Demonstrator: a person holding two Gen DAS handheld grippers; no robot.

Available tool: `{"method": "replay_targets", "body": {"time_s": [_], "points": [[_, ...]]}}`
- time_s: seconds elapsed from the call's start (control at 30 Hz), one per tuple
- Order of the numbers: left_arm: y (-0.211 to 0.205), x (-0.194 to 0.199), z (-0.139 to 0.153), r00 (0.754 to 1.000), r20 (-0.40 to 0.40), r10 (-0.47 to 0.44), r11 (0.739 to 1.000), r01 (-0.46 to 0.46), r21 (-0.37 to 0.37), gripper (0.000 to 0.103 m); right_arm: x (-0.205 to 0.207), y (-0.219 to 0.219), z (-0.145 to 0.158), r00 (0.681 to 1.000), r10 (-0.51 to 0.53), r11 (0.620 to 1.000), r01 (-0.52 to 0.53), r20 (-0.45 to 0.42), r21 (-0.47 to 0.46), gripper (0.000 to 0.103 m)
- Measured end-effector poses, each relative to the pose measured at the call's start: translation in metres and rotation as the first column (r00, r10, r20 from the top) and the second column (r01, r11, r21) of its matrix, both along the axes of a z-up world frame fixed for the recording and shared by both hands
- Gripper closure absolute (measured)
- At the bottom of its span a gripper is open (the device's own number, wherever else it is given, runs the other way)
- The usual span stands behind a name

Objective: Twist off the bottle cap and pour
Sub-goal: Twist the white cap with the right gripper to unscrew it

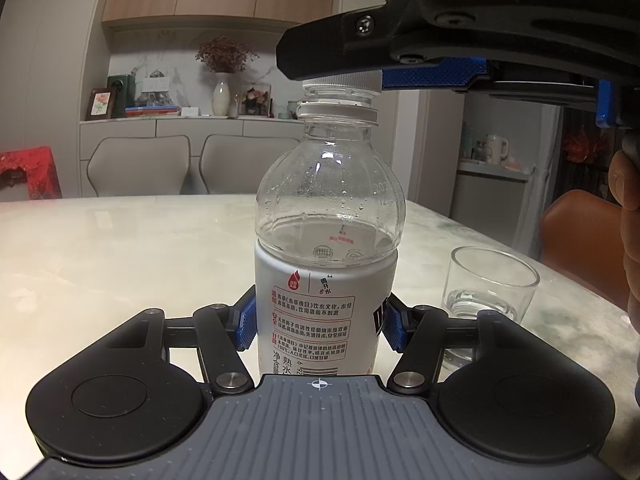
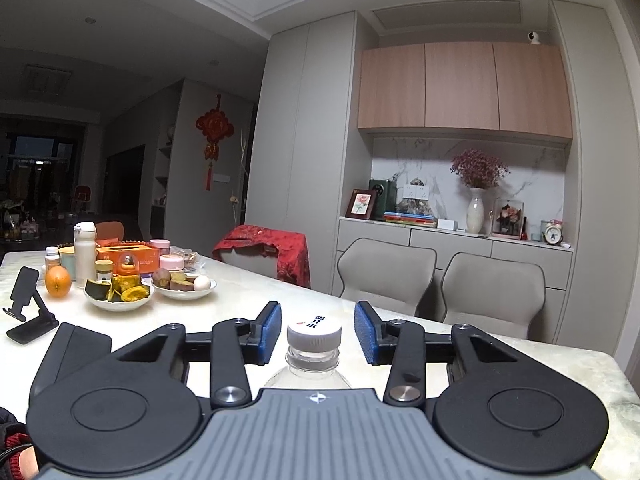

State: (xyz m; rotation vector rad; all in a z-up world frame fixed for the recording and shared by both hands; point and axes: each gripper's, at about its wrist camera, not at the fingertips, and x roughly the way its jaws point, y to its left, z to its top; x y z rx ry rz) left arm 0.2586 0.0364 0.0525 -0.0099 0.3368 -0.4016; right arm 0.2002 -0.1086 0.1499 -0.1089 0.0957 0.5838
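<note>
A clear water bottle (image 1: pixel 326 280) with a white label stands upright on the marble table (image 1: pixel 120 260). My left gripper (image 1: pixel 320 326) is shut on the bottle's label, blue pads on both sides. The white cap (image 2: pixel 314 334) sits on the neck; in the left wrist view the cap (image 1: pixel 352 80) appears raised, showing threads. My right gripper (image 2: pixel 316 332) is open, its blue pads on either side of the cap with gaps. From the left wrist view the right gripper (image 1: pixel 400 64) reaches in from the upper right. An empty clear glass (image 1: pixel 490 292) stands right of the bottle.
In the right wrist view, bowls of food (image 2: pixel 119 296), an orange (image 2: pixel 58 281), a white flask (image 2: pixel 85 254), jars and a black phone stand (image 2: pixel 28 308) crowd the table's far left. Grey chairs (image 2: pixel 386 272) stand beyond the table. An orange chair (image 1: pixel 580 232) is at right.
</note>
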Motion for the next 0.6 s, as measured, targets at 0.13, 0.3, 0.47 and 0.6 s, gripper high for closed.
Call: {"method": "replay_targets", "body": {"time_s": [0.13,0.3,0.47,0.6], "points": [[-0.003,-0.005,0.000,1.000,0.000,0.001,1.000,-0.001,-0.002,0.043,0.008,-0.008,0.003,0.997,0.072,0.997,-0.072,-0.020,-0.008,0.071],[-0.005,-0.009,-0.001,1.000,-0.001,0.000,1.000,0.000,-0.003,0.043,0.019,-0.017,0.007,0.986,0.161,0.987,-0.162,-0.047,-0.015,0.071],[-0.006,-0.012,0.000,1.000,-0.001,-0.005,1.000,0.005,0.000,0.043,0.029,-0.027,0.010,0.966,0.249,0.968,-0.251,-0.073,-0.021,0.071],[-0.010,-0.016,0.000,1.000,0.003,-0.009,1.000,0.009,0.009,0.043,0.038,-0.035,0.013,0.944,0.317,0.947,-0.320,-0.095,-0.023,0.071]]}}
